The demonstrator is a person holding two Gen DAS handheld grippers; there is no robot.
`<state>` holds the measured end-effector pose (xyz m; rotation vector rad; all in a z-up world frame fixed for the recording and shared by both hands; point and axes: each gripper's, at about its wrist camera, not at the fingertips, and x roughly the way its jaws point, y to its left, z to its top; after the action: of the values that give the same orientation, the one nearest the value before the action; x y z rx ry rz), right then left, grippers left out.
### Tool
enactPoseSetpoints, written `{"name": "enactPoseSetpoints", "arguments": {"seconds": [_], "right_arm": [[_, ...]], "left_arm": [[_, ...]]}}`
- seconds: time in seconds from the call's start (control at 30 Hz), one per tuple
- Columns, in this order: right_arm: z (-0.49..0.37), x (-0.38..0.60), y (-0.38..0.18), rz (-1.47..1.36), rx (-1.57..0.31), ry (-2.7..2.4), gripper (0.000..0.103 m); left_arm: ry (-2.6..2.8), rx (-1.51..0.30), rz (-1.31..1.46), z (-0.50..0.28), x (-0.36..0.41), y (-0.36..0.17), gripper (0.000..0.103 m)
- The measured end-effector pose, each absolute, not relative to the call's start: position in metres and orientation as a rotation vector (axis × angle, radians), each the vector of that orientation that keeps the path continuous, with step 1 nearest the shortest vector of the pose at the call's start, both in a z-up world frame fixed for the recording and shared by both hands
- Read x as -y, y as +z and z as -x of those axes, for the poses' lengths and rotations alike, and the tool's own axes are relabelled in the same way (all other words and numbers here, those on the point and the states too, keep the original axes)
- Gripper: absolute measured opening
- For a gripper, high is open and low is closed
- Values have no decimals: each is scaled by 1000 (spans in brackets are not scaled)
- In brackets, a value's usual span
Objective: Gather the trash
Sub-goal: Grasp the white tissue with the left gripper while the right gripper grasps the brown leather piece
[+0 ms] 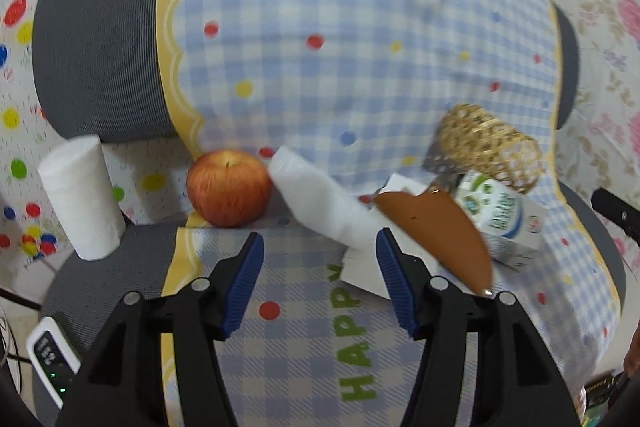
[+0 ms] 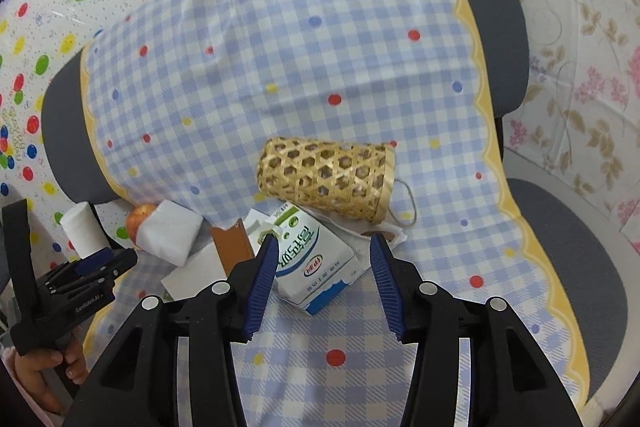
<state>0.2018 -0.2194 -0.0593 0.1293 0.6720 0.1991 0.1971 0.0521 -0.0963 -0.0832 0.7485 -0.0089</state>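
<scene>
On the checked cloth over the chair seat [image 2: 560,247], the milk carton [image 2: 316,267] lay on its side at 12 o'clock from the right gripper [image 2: 324,273], just below the tipped woven basket [image 2: 328,179]. Its fingers stood part open and empty, the carton's top between their tips but unpressed; a good grasp would likely mean closing across the carton's narrow body. The left gripper [image 1: 320,279], likewise part open and empty, faced the white foam block [image 1: 320,203] beside the apple [image 1: 229,189]

A white-and-blue milk carton [image 2: 316,259] lies tipped on the checked cloth, touching a woven basket [image 2: 328,179] lying on its side, with a brown card [image 1: 436,231] and white foam block [image 1: 320,203] beside it.
</scene>
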Motion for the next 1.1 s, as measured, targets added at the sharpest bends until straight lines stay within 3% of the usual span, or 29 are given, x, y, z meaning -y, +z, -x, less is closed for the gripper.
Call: {"name": "enactPoseSetpoints", "arguments": {"seconds": [0.5,0.6,0.87,0.93,1.0,1.1], "right_arm": [[-225,199,-87,-92,-725,201,49],[-223,190,-87,-76,-727,220,49],[-206,168,-87,-65,-734,310,49],[-201,163,-93,-71,-759,352,46],[-200,159,-101,-78,-787,376,34],[-203,155,-112,-87,-825,393,33]], "left_arm": [[4,-826,282,-255,-62,-109,56],[-6,-829,309,-258,-67,-106,38],[-46,-692,160,-205,-64,-77,32],[-56,-676,114,-187,-62,-76,32],[-61,-668,87,-176,-62,-76,32],[-79,-659,54,-162,-60,-76,32]]}}
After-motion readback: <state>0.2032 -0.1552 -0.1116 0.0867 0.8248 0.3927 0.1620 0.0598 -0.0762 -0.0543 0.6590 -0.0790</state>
